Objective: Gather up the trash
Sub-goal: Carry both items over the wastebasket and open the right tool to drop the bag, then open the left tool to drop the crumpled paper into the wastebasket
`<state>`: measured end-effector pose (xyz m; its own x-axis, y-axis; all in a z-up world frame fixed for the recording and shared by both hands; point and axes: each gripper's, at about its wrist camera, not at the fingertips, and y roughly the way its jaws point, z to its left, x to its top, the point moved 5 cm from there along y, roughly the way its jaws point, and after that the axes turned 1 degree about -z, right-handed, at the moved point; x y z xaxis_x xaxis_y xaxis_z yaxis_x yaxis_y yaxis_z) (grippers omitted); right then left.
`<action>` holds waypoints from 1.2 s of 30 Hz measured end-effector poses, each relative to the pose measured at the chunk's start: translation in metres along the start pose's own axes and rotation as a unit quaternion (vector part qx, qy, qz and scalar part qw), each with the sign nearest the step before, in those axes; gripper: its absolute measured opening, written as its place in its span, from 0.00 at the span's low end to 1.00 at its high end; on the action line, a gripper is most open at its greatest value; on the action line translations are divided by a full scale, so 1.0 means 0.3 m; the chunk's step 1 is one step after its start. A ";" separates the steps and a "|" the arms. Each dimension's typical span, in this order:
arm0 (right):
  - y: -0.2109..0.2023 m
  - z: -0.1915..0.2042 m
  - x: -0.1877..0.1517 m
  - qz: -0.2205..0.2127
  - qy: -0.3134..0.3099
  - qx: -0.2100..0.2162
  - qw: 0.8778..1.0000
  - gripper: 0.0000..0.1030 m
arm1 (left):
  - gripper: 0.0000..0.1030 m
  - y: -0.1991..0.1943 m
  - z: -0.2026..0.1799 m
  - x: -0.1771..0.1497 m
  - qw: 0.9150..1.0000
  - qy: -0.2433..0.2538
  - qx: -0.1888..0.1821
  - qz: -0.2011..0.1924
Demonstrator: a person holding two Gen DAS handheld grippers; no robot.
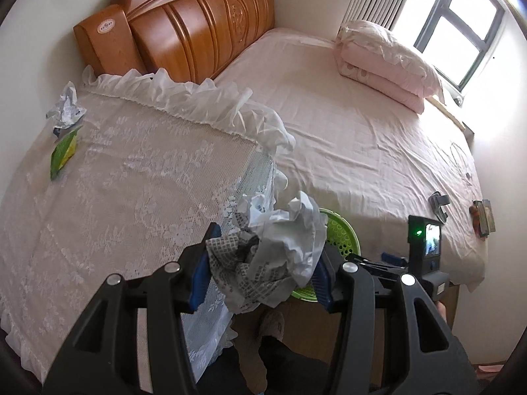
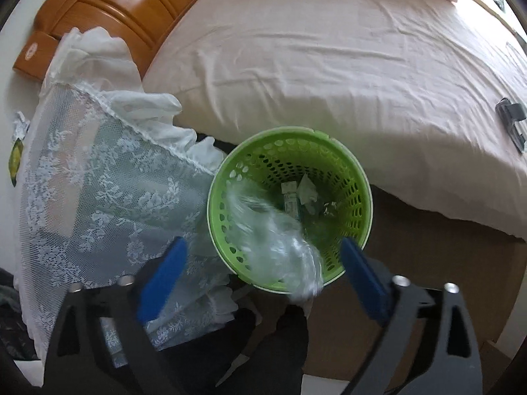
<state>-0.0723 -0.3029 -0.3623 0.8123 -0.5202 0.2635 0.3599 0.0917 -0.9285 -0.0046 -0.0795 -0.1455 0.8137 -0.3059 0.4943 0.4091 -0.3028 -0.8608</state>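
Observation:
My left gripper (image 1: pixel 260 263) is shut on a crumpled ball of printed paper (image 1: pixel 273 247), pinched between its blue pads beside the lace-covered table edge. The green perforated basket (image 1: pixel 342 233) shows just behind it. In the right wrist view my right gripper (image 2: pixel 262 279) stands open directly above the green basket (image 2: pixel 290 133). A blurred piece of clear plastic wrap (image 2: pixel 273 240) hangs loose between the wide-apart pads, over the basket's near rim, touching neither pad. Small scraps (image 2: pixel 306 191) lie at the basket's bottom.
On the lace-covered table (image 1: pixel 131 181) lie another crumpled paper (image 1: pixel 66 105) and a green packet (image 1: pixel 64 154). The pink bed (image 1: pixel 362 131) carries a folded quilt with pillow (image 1: pixel 385 62) and small items (image 1: pixel 439 205) near its edge. A wooden headboard (image 1: pixel 197 23) stands behind.

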 end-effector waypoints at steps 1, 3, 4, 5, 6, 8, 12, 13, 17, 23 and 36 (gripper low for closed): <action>-0.026 0.004 0.004 -0.008 -0.003 -0.002 1.000 0.98 | 0.48 0.002 0.000 -0.003 1.000 0.000 0.000 0.001; -0.077 0.007 0.014 -0.023 -0.003 -0.009 1.000 0.98 | 0.48 0.003 -0.005 -0.010 1.000 0.004 -0.002 0.003; -0.101 0.005 0.022 -0.030 0.000 -0.012 0.999 0.98 | 0.48 0.004 -0.008 -0.011 1.000 0.006 -0.001 0.004; -0.132 0.004 0.027 -0.039 0.005 -0.013 0.999 0.98 | 0.48 0.005 -0.015 -0.012 1.000 0.009 -0.004 0.005; -0.168 0.004 0.031 -0.049 0.012 -0.012 0.999 0.98 | 0.48 0.005 -0.021 -0.013 1.000 0.012 -0.006 0.005; -0.226 0.001 0.038 -0.067 0.020 -0.011 0.997 0.98 | 0.48 0.007 -0.043 -0.013 1.000 0.022 -0.013 0.005; -0.339 -0.009 0.059 -0.097 0.021 -0.021 0.995 0.98 | 0.48 0.023 -0.100 -0.017 0.999 0.042 -0.028 0.013; -0.374 -0.011 0.062 -0.105 0.019 -0.027 0.994 0.98 | 0.48 0.029 -0.117 -0.019 0.998 0.049 -0.033 0.016; -0.479 -0.034 0.058 -0.133 0.022 -0.037 0.990 0.98 | 0.48 0.062 -0.195 -0.031 0.996 0.073 -0.052 0.029; -0.576 -0.104 0.043 -0.156 0.026 -0.065 0.985 0.98 | 0.48 0.144 -0.328 -0.060 0.989 0.113 -0.072 0.055; -0.591 -0.329 -0.013 -0.140 0.075 -0.080 0.984 0.98 | 0.61 0.459 -0.535 -0.118 0.978 0.147 -0.083 0.124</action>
<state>-0.1848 -0.4010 -0.2246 0.6103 -0.6271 0.4841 0.4729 -0.2019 -0.8577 -0.0435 -0.2553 -0.2620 0.7155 -0.6270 0.3081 0.1227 -0.3214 -0.9390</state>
